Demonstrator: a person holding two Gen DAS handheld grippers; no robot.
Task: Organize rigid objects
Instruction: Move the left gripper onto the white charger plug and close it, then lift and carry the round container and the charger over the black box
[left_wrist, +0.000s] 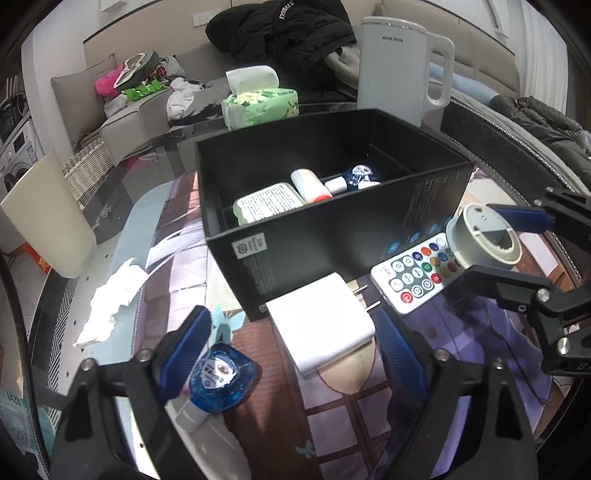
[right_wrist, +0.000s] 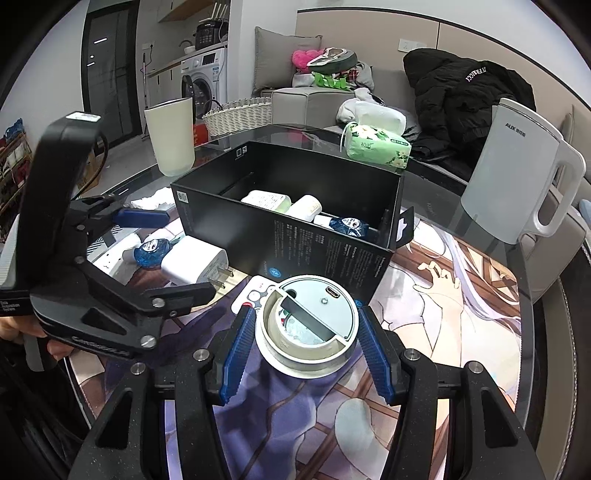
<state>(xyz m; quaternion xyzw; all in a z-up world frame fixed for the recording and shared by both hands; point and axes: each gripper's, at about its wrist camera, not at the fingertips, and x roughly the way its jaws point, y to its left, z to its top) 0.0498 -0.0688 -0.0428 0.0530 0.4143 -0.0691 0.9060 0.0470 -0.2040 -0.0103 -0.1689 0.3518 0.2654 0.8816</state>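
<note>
A black box (left_wrist: 306, 254) (right_wrist: 295, 240) stands on the mat and holds a green-white packet (left_wrist: 267, 203), a white tube (left_wrist: 310, 184) and a blue-capped bottle (left_wrist: 360, 175). My left gripper (left_wrist: 291, 354) is open, its fingers astride a white charger plug (left_wrist: 321, 328); a blue-capped bottle (left_wrist: 221, 380) lies by its left finger. My right gripper (right_wrist: 306, 347) is shut on a round grey-white device (right_wrist: 308, 328) (left_wrist: 484, 236), held above a white remote (left_wrist: 417, 273) (right_wrist: 255, 293).
A white kettle (left_wrist: 399, 66) (right_wrist: 517, 173) and a green tissue pack (left_wrist: 258, 103) (right_wrist: 376, 146) stand behind the box. Crumpled tissue (left_wrist: 110, 302) lies at the left. A cream bin (right_wrist: 171, 136) and a sofa with clothes stand beyond the table.
</note>
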